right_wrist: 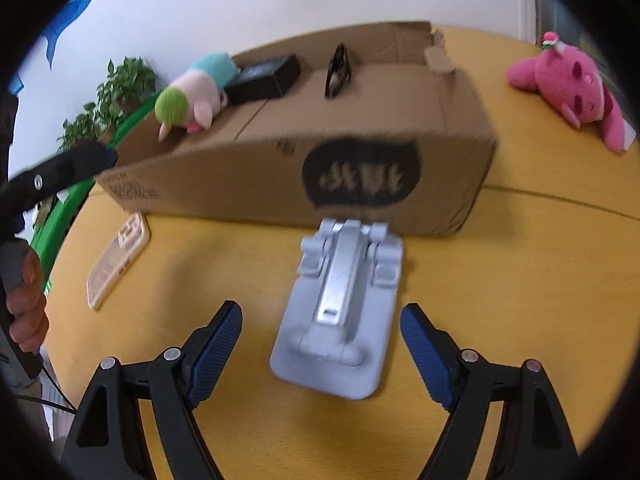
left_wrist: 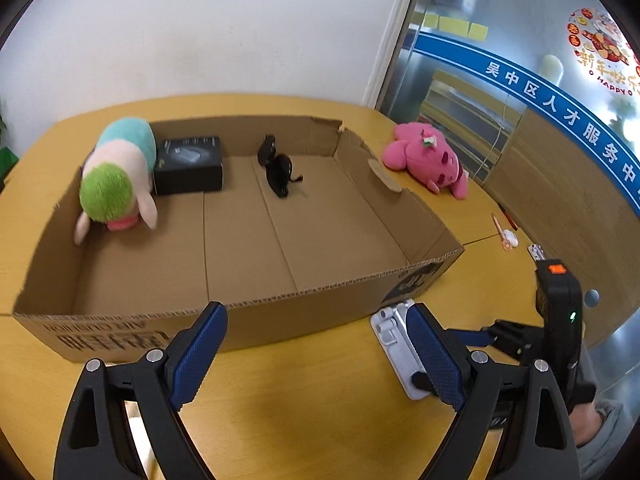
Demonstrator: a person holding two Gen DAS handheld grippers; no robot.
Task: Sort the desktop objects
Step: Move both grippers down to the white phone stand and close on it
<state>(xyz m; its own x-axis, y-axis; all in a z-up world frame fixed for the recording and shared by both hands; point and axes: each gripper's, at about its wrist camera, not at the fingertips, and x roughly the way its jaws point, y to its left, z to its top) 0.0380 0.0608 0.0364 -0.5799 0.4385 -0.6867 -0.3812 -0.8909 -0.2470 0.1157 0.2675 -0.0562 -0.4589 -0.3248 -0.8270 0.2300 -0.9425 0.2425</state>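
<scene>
Currently the landmark is the open cardboard box (left_wrist: 248, 240) on the yellow surface (left_wrist: 300, 400); all places are given relative to it.

Left to right, left wrist view:
- Plush toy (left_wrist: 116, 176) with green head, pink and teal body, lies inside the box at its left wall.
- Black box (left_wrist: 188, 164) sits inside, touching the plush on its right, against the far wall.
- Sunglasses (left_wrist: 278, 166), dark, lie inside near the middle of the far part of the floor.
- Pink plush (left_wrist: 428, 158) lies outside the box, just beyond its right far corner, on the surface.
- Pen (left_wrist: 502, 232) and a small white item beside it lie well to the right of the box; too small to identify further.

Grey phone stand (right_wrist: 344, 312), folded flat, lies on the surface just outside the box's near right corner, 1 end almost at the printed wall.

Beige phone case (right_wrist: 116, 260) lies on the surface near the box's other near corner, seen in the right wrist view only.

Left gripper (left_wrist: 316, 360): fingers wide apart, nothing between them, over the surface in front of the box wall.

Right gripper (right_wrist: 320, 352): fingers wide apart, one on each side of the stand's near end, not touching it. View is motion-blurred.
</scene>
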